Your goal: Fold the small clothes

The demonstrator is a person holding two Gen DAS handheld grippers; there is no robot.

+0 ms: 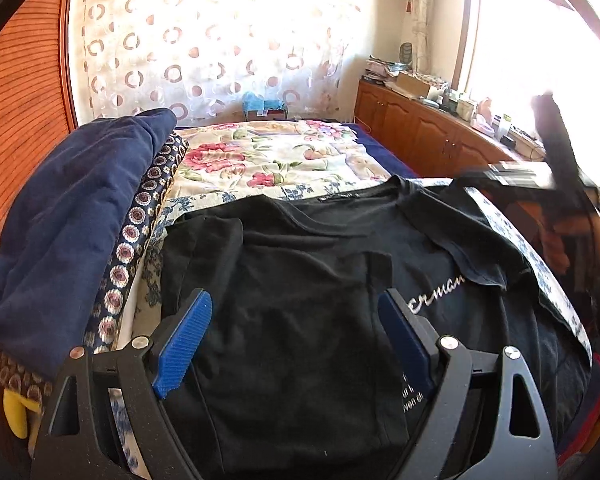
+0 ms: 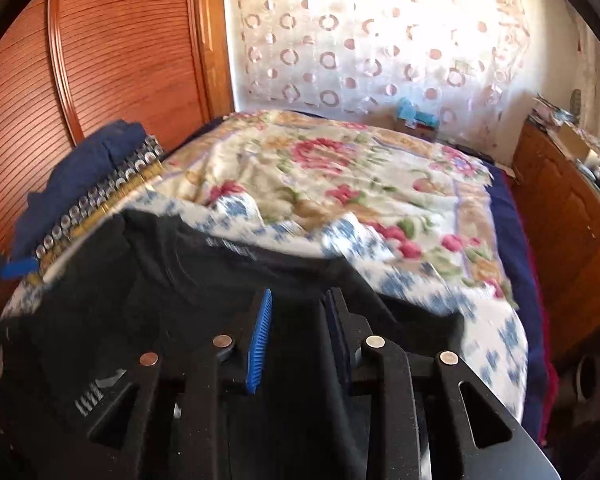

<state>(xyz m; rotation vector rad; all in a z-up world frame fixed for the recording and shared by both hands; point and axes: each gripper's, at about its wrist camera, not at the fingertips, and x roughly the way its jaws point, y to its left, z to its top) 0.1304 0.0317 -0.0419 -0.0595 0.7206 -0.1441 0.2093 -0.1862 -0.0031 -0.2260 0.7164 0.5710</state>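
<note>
A black T-shirt (image 1: 300,264) with white lettering lies on the bed, its left side and sleeve folded inward. My left gripper (image 1: 296,320) is open just above the shirt's folded part, holding nothing. In the right wrist view the same shirt (image 2: 148,280) lies under my right gripper (image 2: 300,308), whose blue-padded fingers (image 2: 260,336) stand a narrow gap apart over the shirt's right sleeve area; the view is blurred and black cloth fills the gap, so a grip cannot be confirmed. The right gripper also shows blurred at the right of the left wrist view (image 1: 556,168).
A floral quilt (image 1: 284,156) covers the bed beyond the shirt. A pile of navy cloth (image 1: 72,216) and patterned fabric (image 1: 140,208) sits at the left. A wooden cabinet (image 1: 420,128) with clutter runs along the right; a wooden wardrobe (image 2: 112,52) stands at the left.
</note>
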